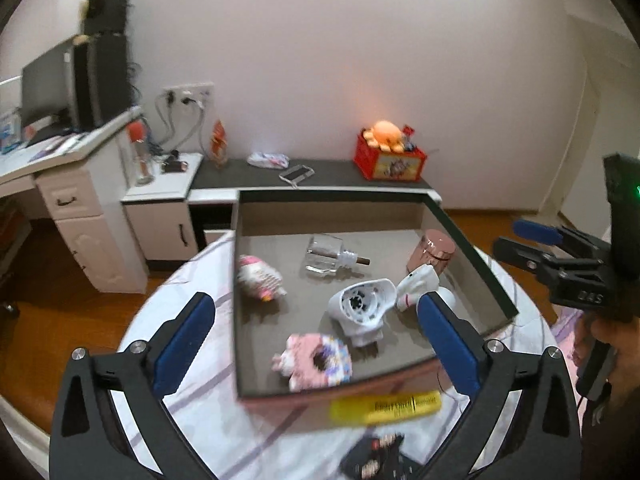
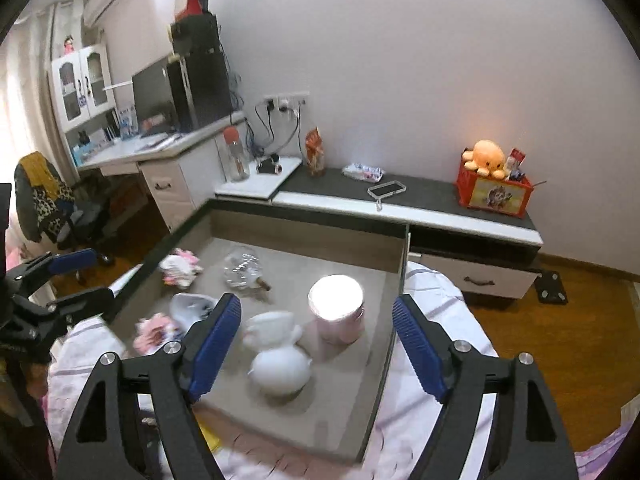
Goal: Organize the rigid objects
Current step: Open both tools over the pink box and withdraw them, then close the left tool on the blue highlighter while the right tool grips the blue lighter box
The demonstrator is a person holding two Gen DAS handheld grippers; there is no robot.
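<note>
A pulled-out drawer [image 1: 476, 264] [image 2: 304, 240] rests on the bed. In it lie a white hair-dryer-like item [image 1: 362, 306], a white figurine [image 1: 416, 286] [image 2: 278, 354], a pink tin [image 1: 434, 254] [image 2: 338, 314], a clear glass bottle [image 1: 326, 258] [image 2: 242, 268] and pink-white block toys [image 1: 314, 362] [image 1: 260, 278] [image 2: 180, 266]. My left gripper [image 1: 316, 348] is open and empty above the drawer's near edge. My right gripper [image 2: 316, 348] is open and empty above the figurine and tin. A yellow object [image 1: 386, 406] and a dark object [image 1: 376, 458] lie on the bed before the drawer.
A low cabinet [image 2: 420, 204] behind holds a phone [image 2: 386, 190], a red box with an orange plush [image 2: 494, 184] and a packet [image 2: 362, 172]. A desk with a monitor [image 2: 160, 96] stands left. An office chair [image 2: 48, 200] is at far left. Wooden floor lies right.
</note>
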